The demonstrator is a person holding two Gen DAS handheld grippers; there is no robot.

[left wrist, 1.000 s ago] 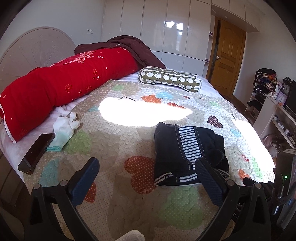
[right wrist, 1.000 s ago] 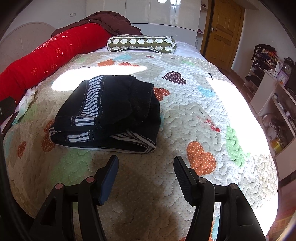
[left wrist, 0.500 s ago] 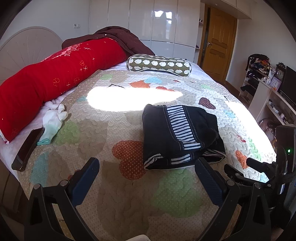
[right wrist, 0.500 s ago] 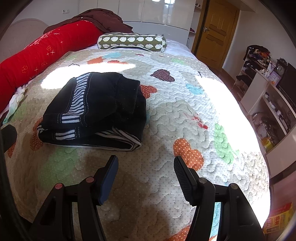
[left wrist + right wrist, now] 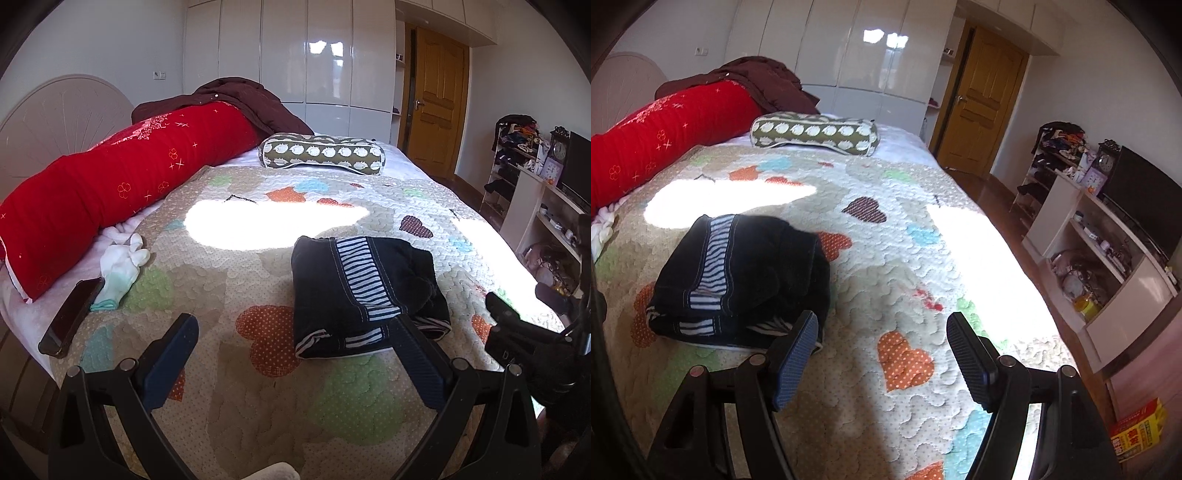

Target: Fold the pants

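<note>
The dark pants (image 5: 365, 295) with a striped band lie folded in a compact bundle on the quilted bedspread (image 5: 229, 280). They also show in the right wrist view (image 5: 742, 277) at the left. My left gripper (image 5: 295, 332) is open and empty, held above the bed in front of the bundle, its right finger overlapping the bundle's near corner in view. My right gripper (image 5: 881, 332) is open and empty, to the right of the bundle and apart from it.
A long red bolster (image 5: 122, 184) lies along the left side. A patterned roll pillow (image 5: 321, 155) lies at the far end. A white glove (image 5: 122, 269) and a dark phone (image 5: 70, 317) lie at the left edge. Shelves (image 5: 1108, 251) stand to the right.
Both grippers have pulled back and up from the folded pants. The right wrist view has swung right, so the bundle now sits further left. The pants have not moved.
</note>
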